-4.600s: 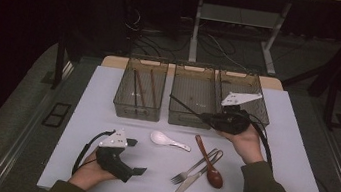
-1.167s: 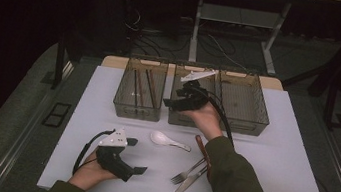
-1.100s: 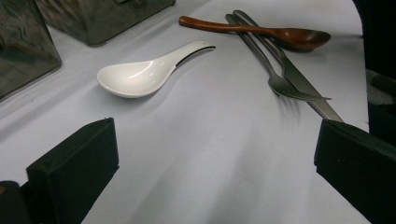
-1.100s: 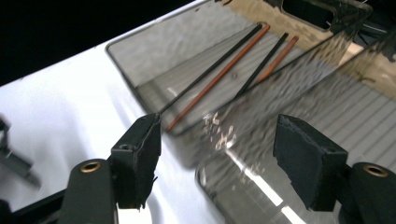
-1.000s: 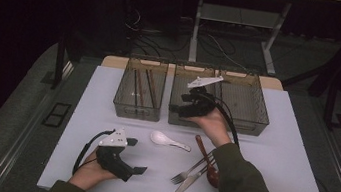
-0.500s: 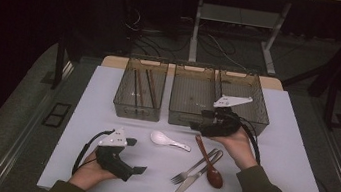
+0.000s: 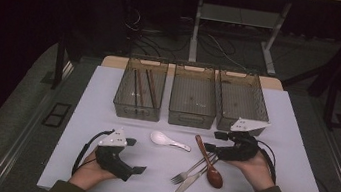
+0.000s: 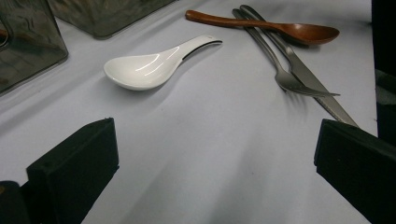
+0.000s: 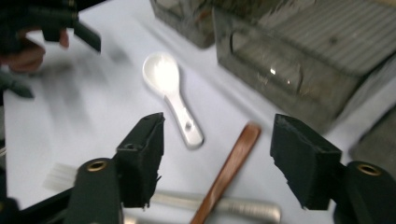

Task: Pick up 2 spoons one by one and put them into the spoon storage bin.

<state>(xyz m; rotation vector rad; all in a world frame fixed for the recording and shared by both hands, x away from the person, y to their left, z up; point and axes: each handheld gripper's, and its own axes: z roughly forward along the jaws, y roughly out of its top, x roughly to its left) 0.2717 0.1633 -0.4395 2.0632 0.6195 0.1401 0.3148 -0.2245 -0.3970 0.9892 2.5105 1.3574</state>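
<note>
The right gripper hovered with its jaws spread and nothing between them, poised over the handle of the wooden spoon; in the right gripper view that handle lay in the gap between the 2 black jaws, not yet pinched. The left gripper rested near the surface's front left corner, jaws likewise wide apart and holding nothing.

The wooden spoon lay toward the front edge, right of centre, crossing a metal fork and a knife. A white ceramic spoon sat just left of them, apart from the pile.

As a judgement, the sorting looked only partly done: the left bin of the 3 along the back edge held brown sticks, probably chopsticks, while the middle bin and right bin looked empty, and 4 utensils remained loose on the surface.

The table carried a pale, plain covering. Beyond it the room was dark, with the legs of a desk frame and loose cables on the floor.
</note>
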